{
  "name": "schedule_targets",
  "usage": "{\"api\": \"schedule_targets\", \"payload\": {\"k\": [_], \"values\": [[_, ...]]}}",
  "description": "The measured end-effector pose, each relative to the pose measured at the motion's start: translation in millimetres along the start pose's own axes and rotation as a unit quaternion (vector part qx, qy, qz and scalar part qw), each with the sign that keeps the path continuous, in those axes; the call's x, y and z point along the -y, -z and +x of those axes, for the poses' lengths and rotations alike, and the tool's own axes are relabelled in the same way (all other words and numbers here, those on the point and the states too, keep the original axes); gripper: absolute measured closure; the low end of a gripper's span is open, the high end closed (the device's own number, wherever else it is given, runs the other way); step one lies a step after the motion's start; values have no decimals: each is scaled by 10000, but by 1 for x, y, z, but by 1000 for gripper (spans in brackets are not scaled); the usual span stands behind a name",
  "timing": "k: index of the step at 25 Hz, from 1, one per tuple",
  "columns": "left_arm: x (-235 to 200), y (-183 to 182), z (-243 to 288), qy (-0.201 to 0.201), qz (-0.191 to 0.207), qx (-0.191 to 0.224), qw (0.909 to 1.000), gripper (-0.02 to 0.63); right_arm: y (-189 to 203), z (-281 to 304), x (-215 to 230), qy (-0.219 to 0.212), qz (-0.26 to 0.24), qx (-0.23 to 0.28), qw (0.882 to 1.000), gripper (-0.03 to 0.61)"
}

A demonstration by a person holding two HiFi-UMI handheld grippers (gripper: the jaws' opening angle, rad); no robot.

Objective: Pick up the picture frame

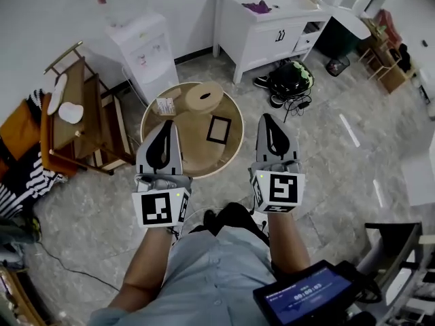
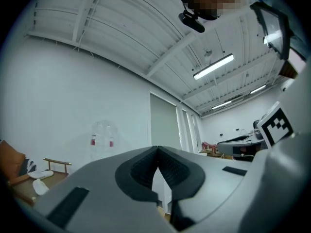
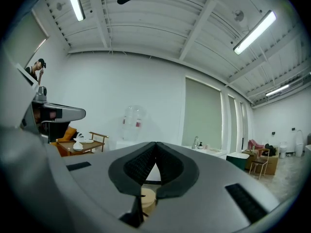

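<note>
The left gripper (image 1: 166, 125) and right gripper (image 1: 269, 118) hovered pressed together and empty; the picture frame (image 1: 219, 129) lay flat between them, right of centre on the round table (image 1: 231, 156). Unopened, they could shove it off the rim

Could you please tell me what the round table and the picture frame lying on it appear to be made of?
Round table: probably wood or wood veneer, matte; light tan top with a paler rim.
Picture frame: thin dark matte border, perhaps painted wood or plastic; too small to tell. Its centre looks tan, so glass cannot be confirmed.
</note>
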State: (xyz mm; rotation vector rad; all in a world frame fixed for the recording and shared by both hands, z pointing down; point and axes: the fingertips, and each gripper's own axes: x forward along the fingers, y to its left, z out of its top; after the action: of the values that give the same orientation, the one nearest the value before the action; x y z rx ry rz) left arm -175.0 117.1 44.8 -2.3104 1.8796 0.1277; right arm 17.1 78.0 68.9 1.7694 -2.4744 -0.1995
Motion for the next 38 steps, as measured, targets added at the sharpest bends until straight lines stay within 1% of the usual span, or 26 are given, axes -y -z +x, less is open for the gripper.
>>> {"api": "schedule_targets", "payload": {"k": [4,7,12,17,27,32,38], "values": [[4,2,20,82,-26,40,10000,603,3,12,11,40,-33,-4,10000,565],[7,8,34,129,-25,-4,9999,603,10,24,17,25,-10,-56,10000,565],[8,26,66,182,23,-172,9997,603,26,53,28,47,127,-189,9997,565],[13,55,108,250,-1,-452,9987,603,57,87,42,-30,285,-483,9984,565],[20,136,184,396,-111,-1017,9940,603,148,158,62,-169,595,-1221,9906,563],[19,183,213,333,-124,-1269,9913,603,198,186,65,-248,712,-1506,9857,563],[16,245,233,266,-193,-1668,9854,603,264,208,59,-391,854,-1963,9760,564]]}}
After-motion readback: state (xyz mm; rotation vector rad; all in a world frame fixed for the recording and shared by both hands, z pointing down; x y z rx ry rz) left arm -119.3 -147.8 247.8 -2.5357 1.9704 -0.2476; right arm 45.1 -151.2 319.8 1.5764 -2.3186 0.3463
